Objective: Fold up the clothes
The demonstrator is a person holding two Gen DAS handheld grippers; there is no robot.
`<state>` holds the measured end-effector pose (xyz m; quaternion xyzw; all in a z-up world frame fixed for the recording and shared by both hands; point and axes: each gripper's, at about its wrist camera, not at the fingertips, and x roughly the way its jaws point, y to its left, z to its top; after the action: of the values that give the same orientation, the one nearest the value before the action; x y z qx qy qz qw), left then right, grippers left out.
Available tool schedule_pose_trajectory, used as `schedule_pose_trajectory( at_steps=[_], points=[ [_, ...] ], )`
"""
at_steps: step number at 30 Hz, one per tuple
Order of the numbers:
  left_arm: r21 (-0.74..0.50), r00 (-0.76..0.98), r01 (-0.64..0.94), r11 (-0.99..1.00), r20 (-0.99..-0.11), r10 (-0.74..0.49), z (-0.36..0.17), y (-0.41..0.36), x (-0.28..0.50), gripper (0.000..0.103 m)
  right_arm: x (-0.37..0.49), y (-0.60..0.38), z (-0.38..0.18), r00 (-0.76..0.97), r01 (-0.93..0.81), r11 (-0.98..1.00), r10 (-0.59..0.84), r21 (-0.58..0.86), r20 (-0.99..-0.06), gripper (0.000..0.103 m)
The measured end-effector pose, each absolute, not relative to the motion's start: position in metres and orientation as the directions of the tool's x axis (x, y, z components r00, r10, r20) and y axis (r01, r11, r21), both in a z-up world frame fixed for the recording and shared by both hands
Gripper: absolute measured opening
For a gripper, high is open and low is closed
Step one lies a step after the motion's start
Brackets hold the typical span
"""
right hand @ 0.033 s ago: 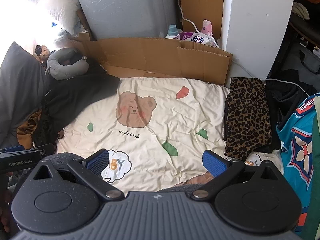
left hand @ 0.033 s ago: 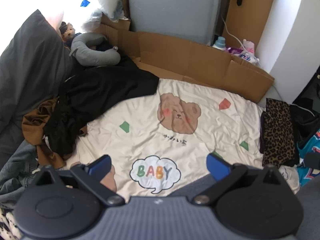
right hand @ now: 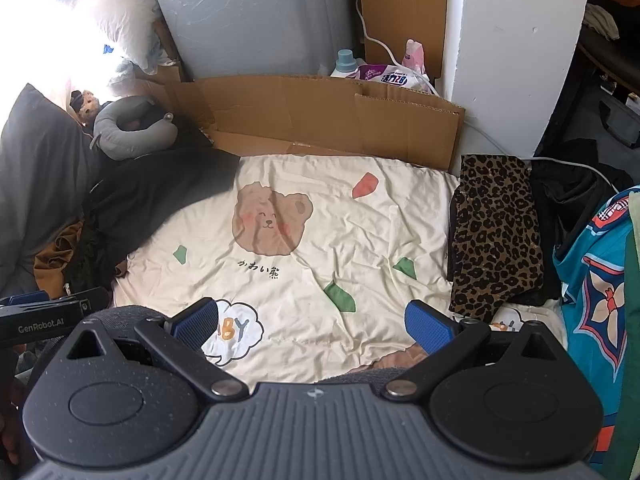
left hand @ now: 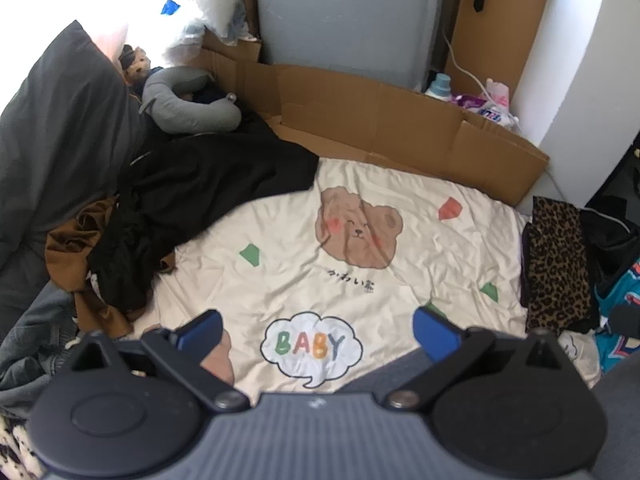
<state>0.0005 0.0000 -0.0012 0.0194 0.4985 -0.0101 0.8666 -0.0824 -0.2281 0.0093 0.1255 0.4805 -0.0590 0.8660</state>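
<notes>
Hovering grippers: the left gripper (left hand: 316, 330) and the right gripper (right hand: 312, 322) both hang over the near part of the cream bear-print blanket (left hand: 400, 288), jaws spread wide, nothing between the blue pads (left hand: 434, 332).
Why so: I judge both tools stand ready to choose a garment; no fold has begun.
Work surface: the blanket lies flat with light wrinkles and seems kept bare in the middle as the folding spot.
Unfolded clothes: a black garment (left hand: 208, 184) spills from the left onto the blanket's far left corner, heaped over a brown garment (left hand: 76, 240), just beside the left gripper's reach.
Folded stack: a leopard-print piece (right hand: 496, 232) lies squared along the blanket's right edge, probably the done pile, with dark cloth under it.
Far edge: a cardboard wall (right hand: 328, 112) bounds the blanket; a grey neck pillow (right hand: 132, 128) sits in the far left corner.
Open room: most of the centre, from the bear print to the "BABY" cloud, is free for spreading cloth.
Tight spots: a teal patterned fabric (right hand: 596, 288) crowds the right side.
</notes>
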Motion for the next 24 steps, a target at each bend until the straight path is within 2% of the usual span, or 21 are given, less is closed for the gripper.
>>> schedule_pose_trajectory(
  at_steps=[2,24],
  points=[
    [0.051,0.52,0.034,0.998,-0.854,0.026,-0.0026,-0.0019,-0.0003,0.102,-0.0827,-0.2282,0.0089,0.532,0.223,0.961,0.023,0.166,-0.846,0.102],
    [0.04,0.519,0.038,0.999,-0.855,0.014,0.0017,0.0016,0.0025,0.102,-0.0832,-0.2271,0.0105,0.533,0.222,0.962,0.015,0.157,-0.846,0.102]
  ],
)
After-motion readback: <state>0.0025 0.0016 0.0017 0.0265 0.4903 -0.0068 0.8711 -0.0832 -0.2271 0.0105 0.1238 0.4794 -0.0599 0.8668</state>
